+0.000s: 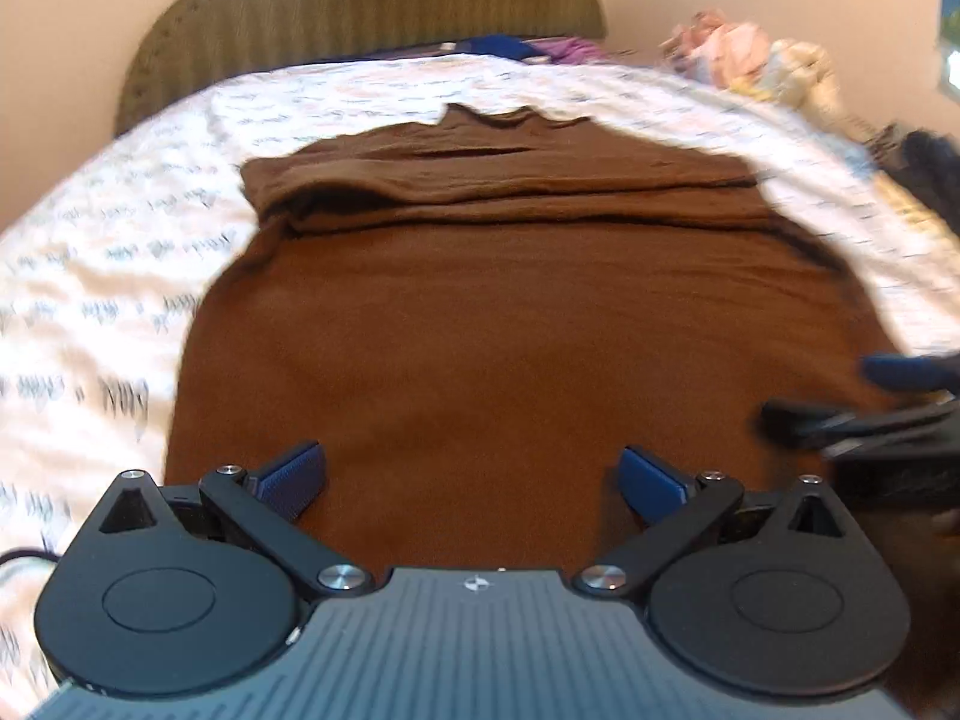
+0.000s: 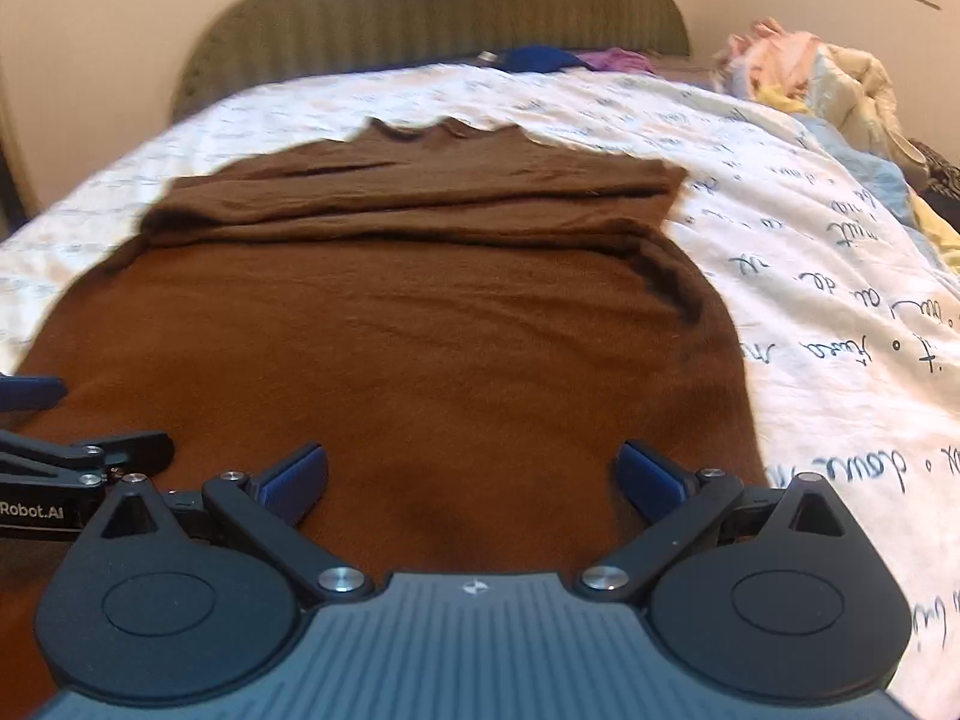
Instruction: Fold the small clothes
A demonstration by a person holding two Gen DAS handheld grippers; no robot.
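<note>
A brown knit sweater (image 1: 510,330) (image 2: 390,348) lies flat on the bed, collar toward the headboard. Both its sleeves are folded across the chest in a band. My left gripper (image 1: 474,474) hovers over the sweater's near hem, open, with nothing between its blue pads. My right gripper (image 2: 474,474) hangs open over the same hem, a little to the right, also with nothing in it. Each gripper shows at the edge of the other's view: the right gripper (image 1: 870,402) at the right edge, the left gripper (image 2: 72,432) at the left edge.
The bed carries a white quilt (image 2: 840,312) printed with dark handwriting. A green ribbed headboard (image 2: 432,12) stands at the far end. A blue cloth (image 2: 540,57) and a purple cloth (image 2: 618,60) lie near it. A heap of pale clothes (image 2: 810,72) sits at the far right.
</note>
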